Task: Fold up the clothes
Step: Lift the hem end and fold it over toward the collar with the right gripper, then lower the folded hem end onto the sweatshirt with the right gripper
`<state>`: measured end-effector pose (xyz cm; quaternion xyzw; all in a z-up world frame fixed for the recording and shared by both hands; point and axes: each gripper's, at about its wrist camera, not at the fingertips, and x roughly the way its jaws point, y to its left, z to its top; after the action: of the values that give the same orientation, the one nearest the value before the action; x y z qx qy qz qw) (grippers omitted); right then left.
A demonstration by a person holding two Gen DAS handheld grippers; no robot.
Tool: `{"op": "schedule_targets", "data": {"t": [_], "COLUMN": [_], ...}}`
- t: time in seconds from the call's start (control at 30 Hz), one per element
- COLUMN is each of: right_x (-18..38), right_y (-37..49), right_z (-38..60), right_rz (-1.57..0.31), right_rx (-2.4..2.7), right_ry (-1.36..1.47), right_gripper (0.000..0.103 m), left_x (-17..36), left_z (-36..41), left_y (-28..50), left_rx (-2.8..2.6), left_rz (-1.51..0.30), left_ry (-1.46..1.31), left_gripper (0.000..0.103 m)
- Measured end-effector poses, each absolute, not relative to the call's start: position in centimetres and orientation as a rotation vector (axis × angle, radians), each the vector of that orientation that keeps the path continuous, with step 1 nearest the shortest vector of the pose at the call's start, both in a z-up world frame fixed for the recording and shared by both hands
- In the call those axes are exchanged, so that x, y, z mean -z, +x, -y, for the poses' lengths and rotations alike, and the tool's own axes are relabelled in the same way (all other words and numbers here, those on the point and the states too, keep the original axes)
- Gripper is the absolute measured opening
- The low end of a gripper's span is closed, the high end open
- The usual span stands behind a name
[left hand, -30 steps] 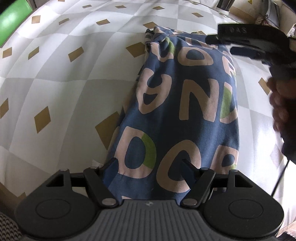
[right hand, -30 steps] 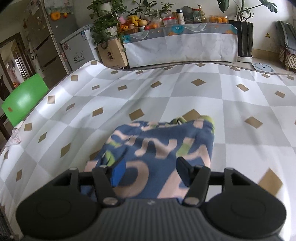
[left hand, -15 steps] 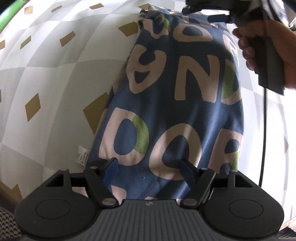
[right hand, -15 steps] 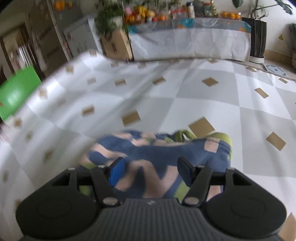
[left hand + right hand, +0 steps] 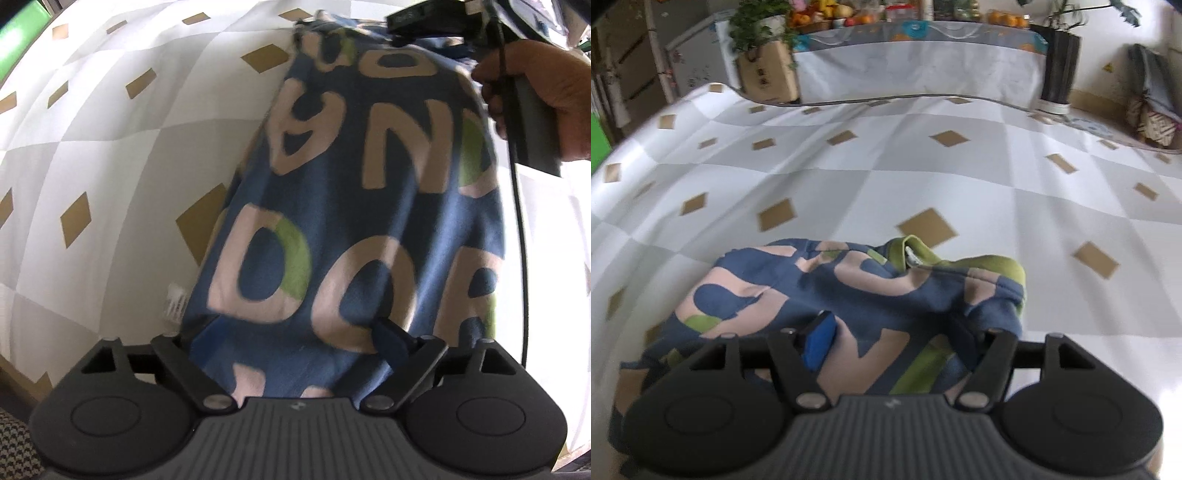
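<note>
We see the garment (image 5: 369, 192), soft and light, at frame centre; left gripper (image 5: 284, 339) has just opened wide, right gripper (image 5: 890, 343) too, both astride its hems, pads apart.

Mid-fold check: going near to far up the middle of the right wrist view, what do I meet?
Right gripper → blue lettered garment → its green collar edge → checked bedsheet → white-draped table with fruit.

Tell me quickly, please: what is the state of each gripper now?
Left gripper: open, fingers just opened wider, blue garment between them, not gripped.
Right gripper: open, fingers just opened wider, same garment between them.
</note>
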<state>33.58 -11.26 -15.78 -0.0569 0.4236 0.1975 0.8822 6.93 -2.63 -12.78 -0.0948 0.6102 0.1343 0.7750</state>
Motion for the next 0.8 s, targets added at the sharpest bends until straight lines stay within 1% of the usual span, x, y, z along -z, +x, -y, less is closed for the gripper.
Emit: {"op": "schedule_targets", "data": {"t": [0.1,0.17,0.4,0.5,0.53,0.63,0.8], "right_x": [15.7,15.6,15.0,14.7,14.6,14.7,14.3], "right_y": [33.6,33.4,32.2,31.3,31.0,29.7,26.7], "right_z": [12.2,12.9,18.7,22.2,23.3,27.0,30.8], "right_rz": [-0.877,-0.872,-0.869,-0.89,-0.897,-0.932,-0.981], "right_rx": [-0.361,-0.312,-0.174,-0.107,-0.084,-0.033,0.036], "right_ry": [-0.127,-0.141,-0.131,-0.096,-0.084,-0.019,-0.049], "right_gripper": [0.064,0.065,0.066,0.079,0.081,0.082,0.083], "left_x": [12.9,12.9,12.7,12.7,12.8,12.9,12.9], "left_z": [2.4,2.2,1.3,1.1,1.1,0.9,-0.4], "left_y": [6.8,6.7,6.8,6.8,6.9,7.1,7.2], "left_rx": [-0.302,-0.308,-0.336,-0.337,-0.335,-0.326,-0.367], "left_rz": [-1.323,-1.322,-1.321,-1.316,-1.315,-1.31,-1.295], "left_ry": [-0.193,-0.182,-0.184,-0.172,-0.162,-0.141,-0.169], "left_gripper": [0.098,0.099,0.1,0.101,0.102,0.103,0.103]}}
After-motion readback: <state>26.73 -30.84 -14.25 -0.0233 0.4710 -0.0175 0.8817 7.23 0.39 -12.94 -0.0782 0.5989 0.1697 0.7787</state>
